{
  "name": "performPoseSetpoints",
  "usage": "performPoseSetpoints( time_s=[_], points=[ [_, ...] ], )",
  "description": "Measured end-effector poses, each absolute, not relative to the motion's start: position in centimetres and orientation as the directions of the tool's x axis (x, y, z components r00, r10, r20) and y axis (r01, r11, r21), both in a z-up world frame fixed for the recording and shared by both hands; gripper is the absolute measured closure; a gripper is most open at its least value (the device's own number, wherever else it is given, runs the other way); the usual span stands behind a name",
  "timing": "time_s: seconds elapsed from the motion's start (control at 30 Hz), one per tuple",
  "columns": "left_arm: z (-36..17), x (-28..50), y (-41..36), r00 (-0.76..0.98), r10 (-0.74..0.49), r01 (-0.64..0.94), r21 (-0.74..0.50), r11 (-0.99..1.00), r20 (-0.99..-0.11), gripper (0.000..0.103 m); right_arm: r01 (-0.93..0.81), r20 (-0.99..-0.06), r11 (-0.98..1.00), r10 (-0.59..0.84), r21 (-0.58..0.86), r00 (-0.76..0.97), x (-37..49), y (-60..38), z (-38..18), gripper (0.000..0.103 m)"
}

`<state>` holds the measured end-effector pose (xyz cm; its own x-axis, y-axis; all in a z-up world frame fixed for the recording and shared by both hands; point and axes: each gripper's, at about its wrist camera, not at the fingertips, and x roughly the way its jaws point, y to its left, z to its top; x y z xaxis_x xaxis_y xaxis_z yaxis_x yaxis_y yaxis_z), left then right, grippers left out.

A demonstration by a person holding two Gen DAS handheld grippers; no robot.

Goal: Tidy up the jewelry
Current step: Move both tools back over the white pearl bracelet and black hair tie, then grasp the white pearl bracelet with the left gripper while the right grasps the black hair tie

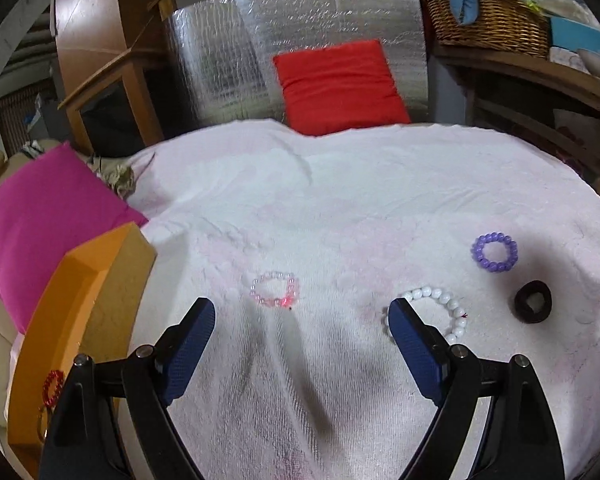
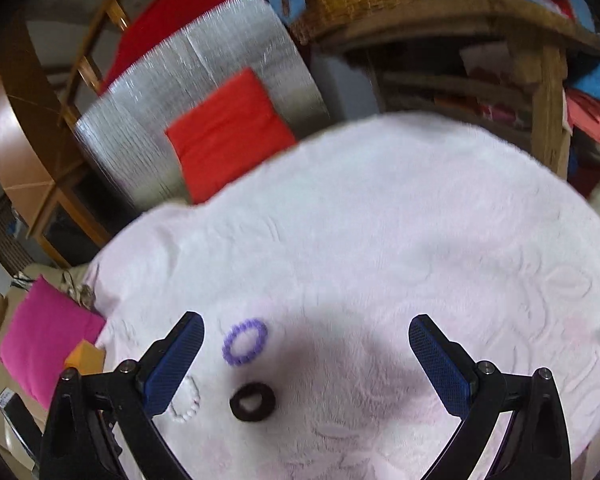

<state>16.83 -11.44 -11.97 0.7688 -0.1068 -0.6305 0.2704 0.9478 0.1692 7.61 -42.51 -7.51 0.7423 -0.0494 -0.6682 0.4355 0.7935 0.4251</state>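
Note:
On the white blanket (image 1: pixel 340 200) lie a pink bead bracelet (image 1: pixel 275 289), a white bead bracelet (image 1: pixel 440 312), a purple bead bracelet (image 1: pixel 494 252) and a dark brown ring (image 1: pixel 533 301). An orange box (image 1: pixel 76 304) at the left holds a red bead bracelet (image 1: pixel 53 389). My left gripper (image 1: pixel 300 316) is open and empty, just short of the pink bracelet. My right gripper (image 2: pixel 306 330) is open and empty above the blanket (image 2: pixel 380 220); the purple bracelet (image 2: pixel 245 341) and the dark ring (image 2: pixel 253 397) lie between its fingers, toward the left one. The white bracelet (image 2: pixel 186 406) is partly hidden.
A magenta cushion (image 1: pixel 48 216) lies left of the box. A red cushion (image 1: pixel 340 84) leans on a silver foil sheet (image 1: pixel 240 48) behind the blanket. A wicker basket (image 1: pixel 488 16) sits on wooden shelves at the right. The right wrist view is motion-blurred.

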Motion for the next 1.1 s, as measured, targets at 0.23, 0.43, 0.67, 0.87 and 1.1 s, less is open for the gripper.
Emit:
performPoseSetpoints(
  time_s=[0.23,0.43,0.67,0.87,1.1],
  points=[
    [-12.2,17.2,-11.4,0.763,-0.091,0.255,0.169,0.952,-0.64,0.014,0.409,-0.722,0.829,-0.009,0.382,0.692,9.0,-40.5,-8.6,0.0],
    [-12.1,17.2,-11.6,0.766,-0.086,0.26,0.185,0.948,-0.637,0.014,0.359,-0.74,0.846,0.061,0.395,0.67,9.7,-38.8,-9.4,0.006],
    [-12.3,17.3,-12.1,0.761,-0.083,0.261,0.187,0.947,-0.644,0.014,0.345,-0.762,0.857,0.083,0.384,0.642,10.3,-38.7,-10.2,0.025],
    [-12.9,17.5,-13.1,0.75,-0.076,0.269,0.197,0.943,-0.657,0.014,0.352,-0.769,0.854,0.084,0.384,0.634,10.3,-39.2,-10.7,0.026],
    [-13.5,17.7,-14.3,0.74,-0.07,0.279,0.212,0.937,-0.669,0.014,0.361,-0.777,0.847,0.094,0.391,0.622,10.3,-40.2,-11.4,0.026]
  ],
)
